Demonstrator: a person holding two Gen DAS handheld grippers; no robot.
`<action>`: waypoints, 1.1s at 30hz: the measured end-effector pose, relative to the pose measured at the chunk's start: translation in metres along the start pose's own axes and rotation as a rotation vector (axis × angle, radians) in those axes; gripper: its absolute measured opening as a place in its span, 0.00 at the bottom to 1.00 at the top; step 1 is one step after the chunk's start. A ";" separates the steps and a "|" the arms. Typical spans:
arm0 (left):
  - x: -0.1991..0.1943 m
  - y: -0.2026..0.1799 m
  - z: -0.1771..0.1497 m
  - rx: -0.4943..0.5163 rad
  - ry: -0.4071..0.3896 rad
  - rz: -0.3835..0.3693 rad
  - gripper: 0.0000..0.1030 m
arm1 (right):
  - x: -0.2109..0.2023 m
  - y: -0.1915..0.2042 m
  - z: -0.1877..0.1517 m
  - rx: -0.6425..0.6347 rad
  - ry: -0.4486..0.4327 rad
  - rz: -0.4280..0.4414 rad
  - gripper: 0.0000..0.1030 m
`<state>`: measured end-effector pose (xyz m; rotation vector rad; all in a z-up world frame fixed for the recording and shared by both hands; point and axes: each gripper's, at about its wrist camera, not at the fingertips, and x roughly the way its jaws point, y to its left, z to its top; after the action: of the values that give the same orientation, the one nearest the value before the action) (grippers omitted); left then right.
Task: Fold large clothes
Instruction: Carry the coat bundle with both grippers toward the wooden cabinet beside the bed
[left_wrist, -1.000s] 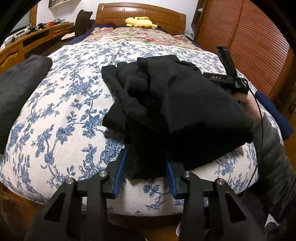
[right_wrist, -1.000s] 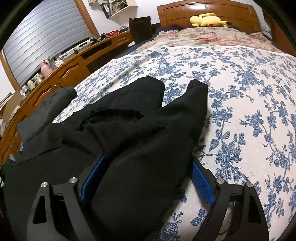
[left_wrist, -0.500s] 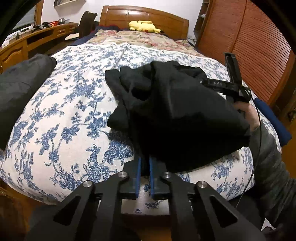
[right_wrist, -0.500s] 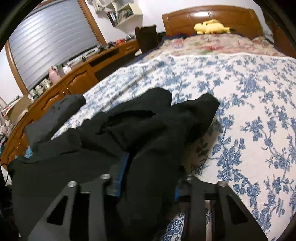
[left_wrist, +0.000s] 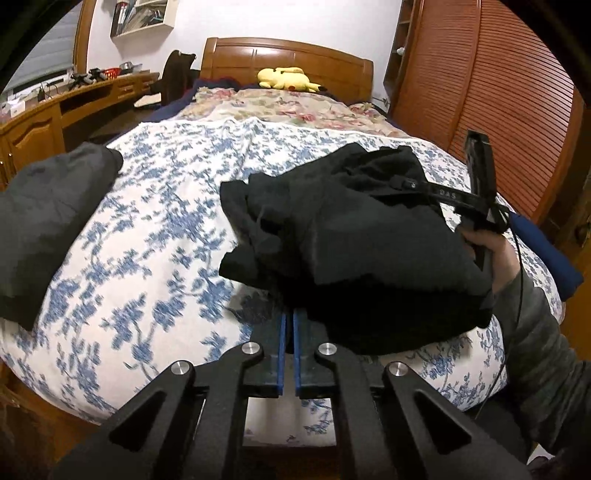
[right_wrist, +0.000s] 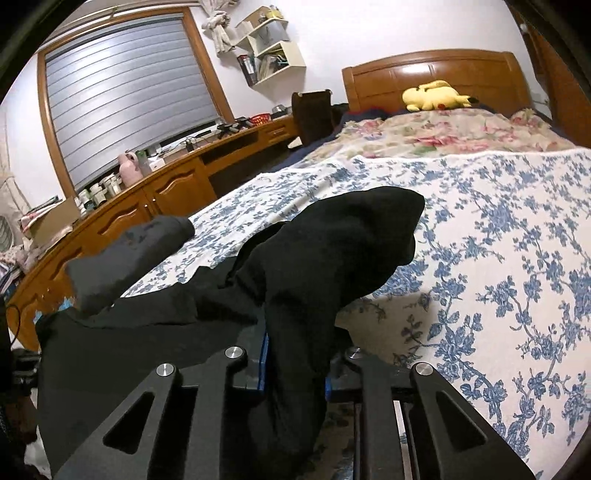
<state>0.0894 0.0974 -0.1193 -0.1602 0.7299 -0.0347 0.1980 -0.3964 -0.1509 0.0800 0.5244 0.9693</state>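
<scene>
On one blue-flowered bedspread (left_wrist: 155, 229), one black garment (left_wrist: 354, 236) and one grey folded garment (left_wrist: 48, 221). Left gripper (left_wrist: 290, 325) nearly closed, pinching the black garment's edge; right gripper (right_wrist: 295, 354) clamped on a thick bunch of it

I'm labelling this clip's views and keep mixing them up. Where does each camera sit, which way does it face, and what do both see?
Left wrist: sits on the left gripper, looks up the bed toward the headboard; its pads pinch the black garment; the right hand and right gripper show at right.
Right wrist: sits on the right gripper, faces the headboard and window side; its black fingers clamp the black garment.
Shared: black garment, floral bed, yellow plush, grey garment.
</scene>
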 end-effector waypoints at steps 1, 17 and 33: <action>-0.001 0.002 0.002 0.004 -0.007 0.003 0.03 | -0.002 0.004 0.000 -0.012 -0.004 -0.003 0.20; -0.048 0.087 0.062 0.095 -0.197 0.028 0.03 | 0.009 0.114 0.061 -0.203 -0.017 -0.116 0.17; -0.156 0.263 0.134 0.066 -0.369 0.379 0.02 | 0.131 0.339 0.210 -0.382 -0.051 -0.074 0.17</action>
<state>0.0557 0.3880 0.0404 0.0375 0.3808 0.3247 0.0948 -0.0625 0.0813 -0.2555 0.2861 0.9771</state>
